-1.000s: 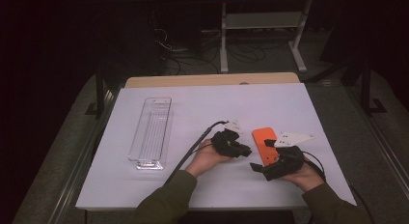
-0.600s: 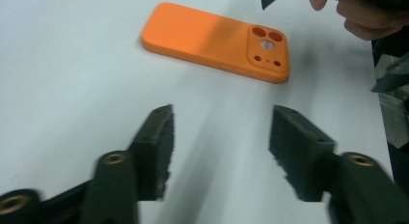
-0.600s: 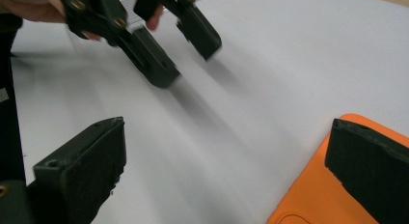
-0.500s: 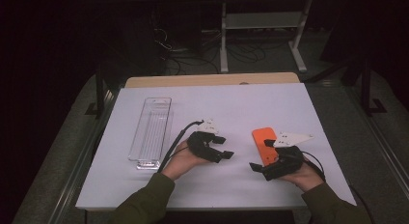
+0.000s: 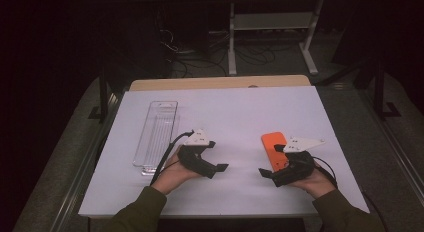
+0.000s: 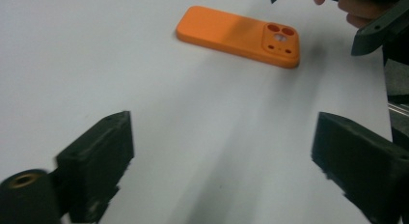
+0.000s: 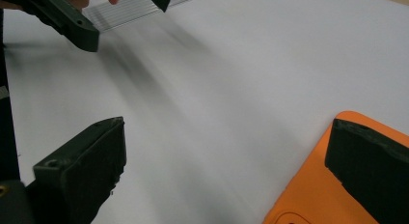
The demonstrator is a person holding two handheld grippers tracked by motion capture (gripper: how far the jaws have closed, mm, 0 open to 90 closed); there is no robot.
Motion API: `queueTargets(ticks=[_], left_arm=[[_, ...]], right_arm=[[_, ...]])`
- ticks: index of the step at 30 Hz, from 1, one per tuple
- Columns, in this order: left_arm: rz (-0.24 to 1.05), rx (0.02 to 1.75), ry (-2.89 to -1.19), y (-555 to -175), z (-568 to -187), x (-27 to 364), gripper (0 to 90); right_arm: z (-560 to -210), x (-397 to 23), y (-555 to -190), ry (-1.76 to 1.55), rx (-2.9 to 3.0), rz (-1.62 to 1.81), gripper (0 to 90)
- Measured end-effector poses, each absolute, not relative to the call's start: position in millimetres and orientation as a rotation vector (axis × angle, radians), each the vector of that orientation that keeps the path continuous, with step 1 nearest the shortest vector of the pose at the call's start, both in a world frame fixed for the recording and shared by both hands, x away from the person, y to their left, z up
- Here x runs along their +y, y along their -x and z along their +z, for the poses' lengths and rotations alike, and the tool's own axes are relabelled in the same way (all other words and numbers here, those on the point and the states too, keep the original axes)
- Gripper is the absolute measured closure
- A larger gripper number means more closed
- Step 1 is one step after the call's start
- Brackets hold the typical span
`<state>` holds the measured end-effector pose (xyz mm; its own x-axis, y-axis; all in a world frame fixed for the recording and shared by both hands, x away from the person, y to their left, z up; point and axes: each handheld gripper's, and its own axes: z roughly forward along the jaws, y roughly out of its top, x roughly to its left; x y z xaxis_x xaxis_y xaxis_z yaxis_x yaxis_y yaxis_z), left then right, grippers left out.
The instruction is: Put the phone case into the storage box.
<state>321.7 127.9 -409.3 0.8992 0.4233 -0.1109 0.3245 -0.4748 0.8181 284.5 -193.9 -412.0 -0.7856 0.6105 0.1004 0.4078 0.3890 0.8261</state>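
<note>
An orange phone case (image 5: 273, 146) lies flat on the white sheet (image 5: 240, 112), camera cutouts facing up (image 6: 238, 35). My left gripper (image 5: 216, 168) hovers to the left of it, apart from it. Its jaws have just been opening and stand wide (image 6: 222, 151) with only bare sheet between them. My right gripper (image 5: 266, 174) is at the case's near end, open (image 7: 226, 156). Its right jaw sits over the edge of the case (image 7: 308, 195); nothing is between the jaws. Each gripper view shows the other gripper at its top edge, the right gripper (image 6: 376, 26) and the left gripper (image 7: 72, 16).
A long clear plastic tray (image 5: 157, 134) lies on the sheet's left part, just left of my left hand; its ribbed surface (image 7: 130, 9) appears behind the left gripper. A wooden table edge (image 5: 215, 83) borders the sheet at the back. Dark floor, cables and a stand lie beyond.
My left hand has drawn leftward away from the orange case, and its jaws have gone from nearly closed to wide apart. The right hand and the case have stayed put.
</note>
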Motion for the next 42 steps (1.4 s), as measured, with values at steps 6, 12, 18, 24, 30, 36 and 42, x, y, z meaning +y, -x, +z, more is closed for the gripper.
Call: queueTargets(ticks=[6, 12, 18, 24, 30, 36, 42], left_arm=[[0.135, 0.549, -2.104, -316.9, -414.4, 137.9, 0.0], [0.136, 0.526, -2.101, -315.2, -415.0, 141.5, 0.0], [0.102, 0.548, -2.082, -315.2, -414.0, 144.0, 0.0], [0.101, 0.549, -2.075, -315.2, -413.5, 144.9, 0.0], [0.098, 0.544, -2.08, -315.1, -414.4, 145.1, 0.0], [0.109, 0.535, -2.083, -316.1, -414.3, 146.5, 0.0], [0.105, 0.55, -2.075, -315.4, -415.0, 146.6, 0.0]], right_arm=[[-413.0, -195.6, -284.4, -0.928, 2.417, 1.341, 0.2], [-413.9, -194.7, -284.6, -0.962, 2.407, 1.329, 0.2], [-411.5, -192.6, -284.8, -0.986, 2.394, 1.315, 0.2], [-409.3, -192.7, -285.3, -1.014, 2.381, 1.31, 0.2], [-405.8, -188.2, -288.2, -1.031, 2.363, 1.3, 0.3], [-404.3, -184.9, -291.9, -1.042, 2.363, 1.28, 0.2], [-401.9, -184.9, -296.1, -1.076, 2.348, 1.264, 0.2]])
